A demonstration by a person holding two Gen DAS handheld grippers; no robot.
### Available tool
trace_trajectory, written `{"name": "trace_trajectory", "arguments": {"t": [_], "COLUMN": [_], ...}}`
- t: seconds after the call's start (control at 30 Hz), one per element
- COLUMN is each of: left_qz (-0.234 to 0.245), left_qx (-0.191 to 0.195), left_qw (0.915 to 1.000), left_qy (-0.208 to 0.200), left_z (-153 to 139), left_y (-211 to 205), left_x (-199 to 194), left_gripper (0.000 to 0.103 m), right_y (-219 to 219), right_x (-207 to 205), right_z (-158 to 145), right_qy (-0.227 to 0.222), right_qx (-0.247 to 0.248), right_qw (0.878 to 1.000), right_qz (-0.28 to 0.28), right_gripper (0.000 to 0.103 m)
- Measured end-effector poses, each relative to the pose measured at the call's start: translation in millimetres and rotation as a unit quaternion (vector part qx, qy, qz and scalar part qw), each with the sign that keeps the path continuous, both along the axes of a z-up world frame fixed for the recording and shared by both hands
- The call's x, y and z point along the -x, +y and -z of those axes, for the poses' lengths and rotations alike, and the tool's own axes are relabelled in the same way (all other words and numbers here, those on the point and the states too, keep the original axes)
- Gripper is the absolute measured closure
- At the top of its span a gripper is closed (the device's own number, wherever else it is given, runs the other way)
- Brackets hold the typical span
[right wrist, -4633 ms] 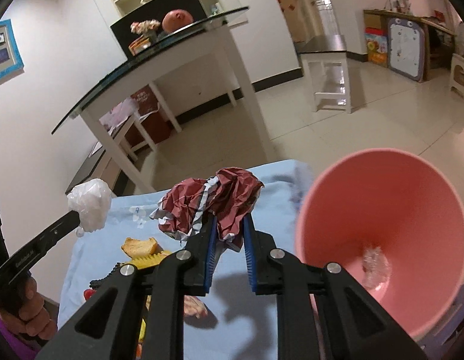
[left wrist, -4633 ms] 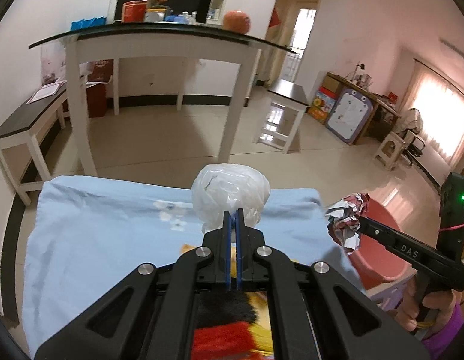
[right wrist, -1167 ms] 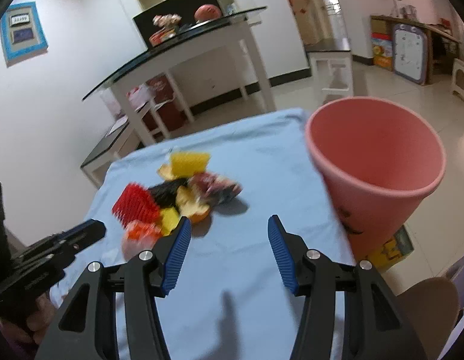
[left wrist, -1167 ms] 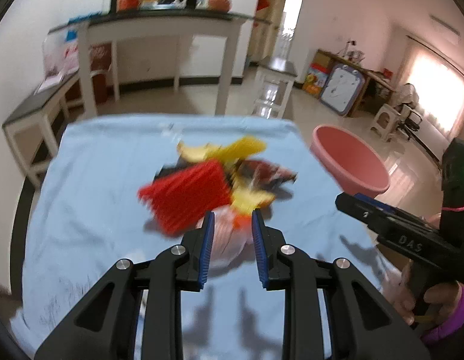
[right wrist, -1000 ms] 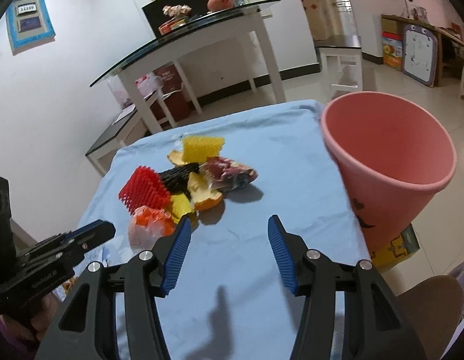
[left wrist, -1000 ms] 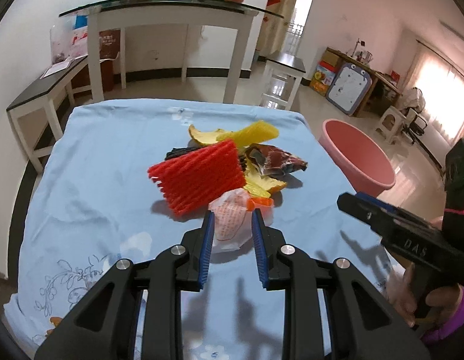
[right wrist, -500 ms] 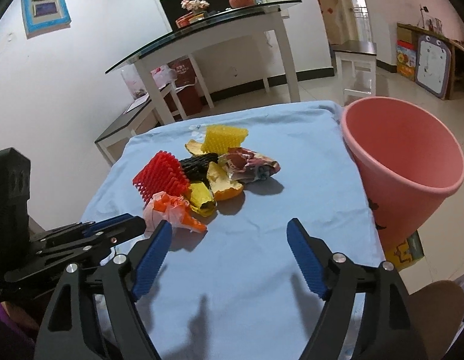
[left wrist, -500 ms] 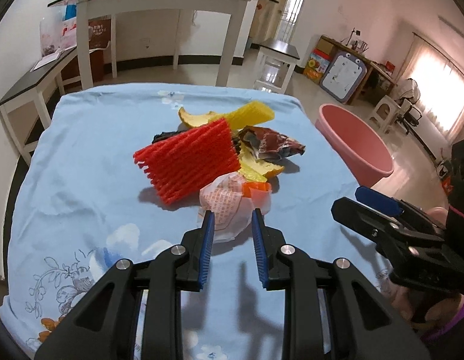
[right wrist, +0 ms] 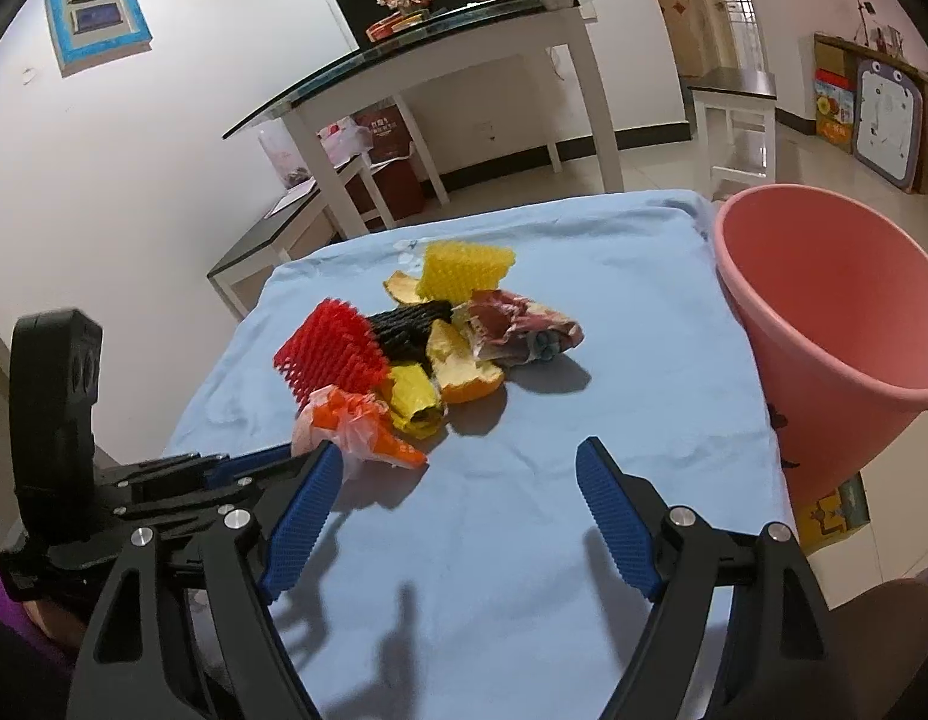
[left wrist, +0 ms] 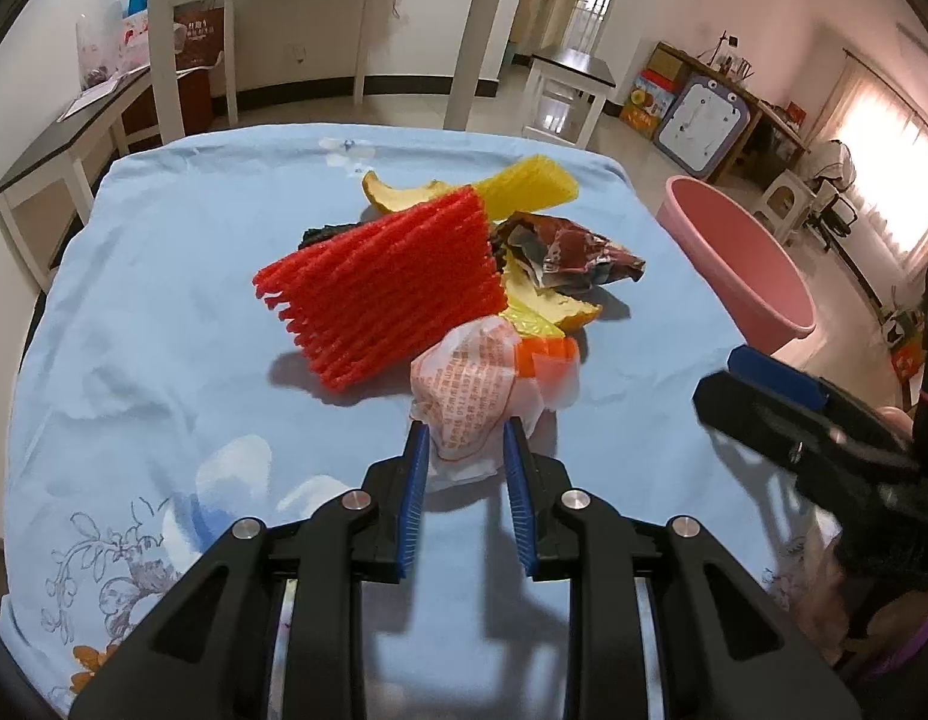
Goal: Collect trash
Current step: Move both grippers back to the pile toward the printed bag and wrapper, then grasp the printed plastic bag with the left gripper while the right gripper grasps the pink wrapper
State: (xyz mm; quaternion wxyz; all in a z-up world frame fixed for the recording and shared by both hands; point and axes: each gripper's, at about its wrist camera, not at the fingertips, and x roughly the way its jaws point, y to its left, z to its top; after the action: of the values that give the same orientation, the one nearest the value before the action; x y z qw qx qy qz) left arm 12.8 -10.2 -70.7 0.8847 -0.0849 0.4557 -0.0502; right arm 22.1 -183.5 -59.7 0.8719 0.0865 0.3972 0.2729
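A pile of trash lies on the blue tablecloth: a red foam net, a yellow foam net, orange peel, a crumpled dark red wrapper and a white-and-orange plastic wrapper. My left gripper is open with its fingers on either side of the plastic wrapper's near end. My right gripper is wide open and empty above the cloth, in front of the pile. The pink bin stands at the table's right edge.
A glass-topped white table and a low dark bench stand behind the table. A small white stool and a toy board stand on the tiled floor to the right.
My left gripper has moved forward so its fingers now straddle the plastic wrapper. My right gripper has opened wider and moved slightly closer to the pile.
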Motion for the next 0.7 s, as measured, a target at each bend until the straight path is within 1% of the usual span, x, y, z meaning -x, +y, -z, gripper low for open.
{"name": "trace_trajectory", "arguments": {"t": [0.1, 0.17, 0.2, 0.23, 0.33, 0.43, 0.53, 0.6, 0.63, 0.7], "left_qz": [0.001, 0.000, -0.001, -0.003, -0.005, 0.003, 0.018, 0.023, 0.024, 0.024], "left_qx": [0.003, 0.008, 0.010, 0.013, 0.024, 0.032, 0.031, 0.032, 0.033, 0.034], "left_qw": [1.0000, 0.9999, 0.9999, 0.9999, 0.9997, 0.9994, 0.9990, 0.9986, 0.9985, 0.9983], "left_qy": [0.007, 0.008, 0.008, 0.007, 0.002, -0.009, -0.026, -0.034, -0.037, -0.041], "left_z": [3.8, 4.8, 5.1, 5.5, 4.3, 0.4, -6.5, -10.5, -12.2, -14.7], "left_y": [1.5, 4.2, 5.3, 7.1, 12.2, 14.2, 12.3, 11.9, 11.6, 12.1], "left_x": [-2.9, -3.1, -3.3, -2.9, -0.3, 4.1, 9.8, 13.3, 14.6, 16.3], "left_gripper": [0.078, 0.084, 0.088, 0.090, 0.094, 0.096, 0.096, 0.096, 0.096, 0.096], "right_y": [-2.0, -2.2, -1.4, -1.3, -2.9, -1.7, 6.1, 12.9, 15.4, 20.3], "right_x": [-12.0, -21.0, -23.7, -29.8, -48.5, -68.1, -86.0, -95.1, -96.9, -101.5], "right_z": [0.9, 1.4, 1.2, 0.6, -2.1, -3.1, 2.1, 7.9, 10.4, 15.2], "right_qy": [0.012, 0.018, 0.018, 0.018, 0.010, 0.008, 0.015, 0.019, 0.021, 0.023], "right_qx": [-0.005, -0.008, -0.006, -0.002, 0.009, 0.021, 0.037, 0.052, 0.057, 0.063], "right_qw": [1.000, 1.000, 1.000, 1.000, 1.000, 1.000, 0.999, 0.998, 0.997, 0.997], "right_qz": [0.000, -0.005, -0.006, -0.007, -0.002, -0.006, -0.024, -0.035, -0.037, -0.042], "right_gripper": [0.032, 0.038, 0.039, 0.041, 0.041, 0.041, 0.042, 0.044, 0.047, 0.048]}}
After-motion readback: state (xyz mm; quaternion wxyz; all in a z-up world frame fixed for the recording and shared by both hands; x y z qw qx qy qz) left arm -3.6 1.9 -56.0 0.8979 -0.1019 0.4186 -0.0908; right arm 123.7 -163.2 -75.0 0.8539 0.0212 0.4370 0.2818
